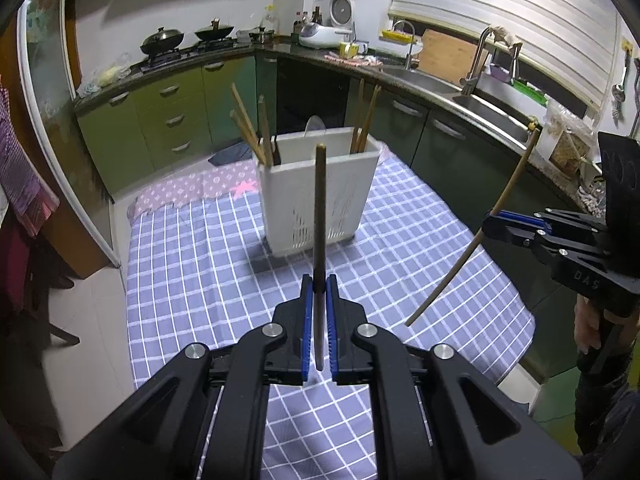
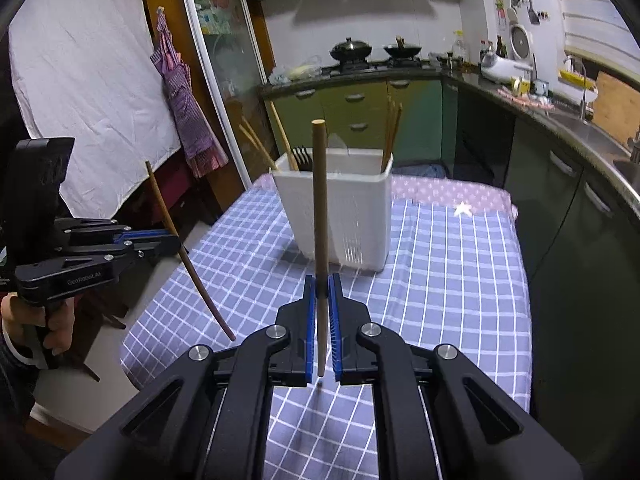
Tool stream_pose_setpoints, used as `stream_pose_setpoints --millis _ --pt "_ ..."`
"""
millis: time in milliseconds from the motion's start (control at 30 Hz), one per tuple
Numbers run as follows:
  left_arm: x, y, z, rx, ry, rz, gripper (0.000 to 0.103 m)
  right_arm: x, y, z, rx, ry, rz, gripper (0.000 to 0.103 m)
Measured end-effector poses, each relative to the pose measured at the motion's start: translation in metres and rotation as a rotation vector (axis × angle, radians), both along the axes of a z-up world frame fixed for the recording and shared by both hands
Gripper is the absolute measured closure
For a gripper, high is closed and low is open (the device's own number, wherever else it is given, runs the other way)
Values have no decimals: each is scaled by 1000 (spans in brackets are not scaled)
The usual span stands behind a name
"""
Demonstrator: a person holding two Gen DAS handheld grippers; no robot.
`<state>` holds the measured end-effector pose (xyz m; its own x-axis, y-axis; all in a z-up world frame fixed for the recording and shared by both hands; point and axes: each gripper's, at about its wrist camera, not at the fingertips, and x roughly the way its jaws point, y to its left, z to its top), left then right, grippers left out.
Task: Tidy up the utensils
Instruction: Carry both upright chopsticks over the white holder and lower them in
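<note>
A white utensil caddy (image 1: 316, 196) stands on the checked tablecloth (image 1: 192, 264), with several wooden chopsticks (image 1: 250, 128) and a dark fork in it; it also shows in the right wrist view (image 2: 344, 208). My left gripper (image 1: 319, 292) is shut on a dark wooden chopstick (image 1: 320, 208), held upright in front of the caddy. My right gripper (image 2: 321, 292) is shut on a lighter wooden chopstick (image 2: 320, 200), also upright. The right gripper (image 1: 490, 226) shows at the right of the left wrist view, the left gripper (image 2: 176, 242) at the left of the right wrist view.
The table (image 2: 460, 280) sits in a kitchen with green cabinets (image 1: 168, 108), a stove with woks (image 1: 162, 38) and a sink (image 1: 492, 116) along the counters. A pink cloth (image 1: 192, 188) covers the table's far end. A chair stands at the left.
</note>
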<state>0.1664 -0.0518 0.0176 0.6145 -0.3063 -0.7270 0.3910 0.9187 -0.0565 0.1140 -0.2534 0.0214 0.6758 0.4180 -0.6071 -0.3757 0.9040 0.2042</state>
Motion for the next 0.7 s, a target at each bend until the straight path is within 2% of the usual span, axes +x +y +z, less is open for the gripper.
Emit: stream_pose_setpoints --millis 500,700 --pt "43 -29 115 -72 -245 5 96 30 -1 116 66 -247 -26 96" --pt "79 -37 128 -84 -293 39 96 69 2 140 75 -303 -65 96"
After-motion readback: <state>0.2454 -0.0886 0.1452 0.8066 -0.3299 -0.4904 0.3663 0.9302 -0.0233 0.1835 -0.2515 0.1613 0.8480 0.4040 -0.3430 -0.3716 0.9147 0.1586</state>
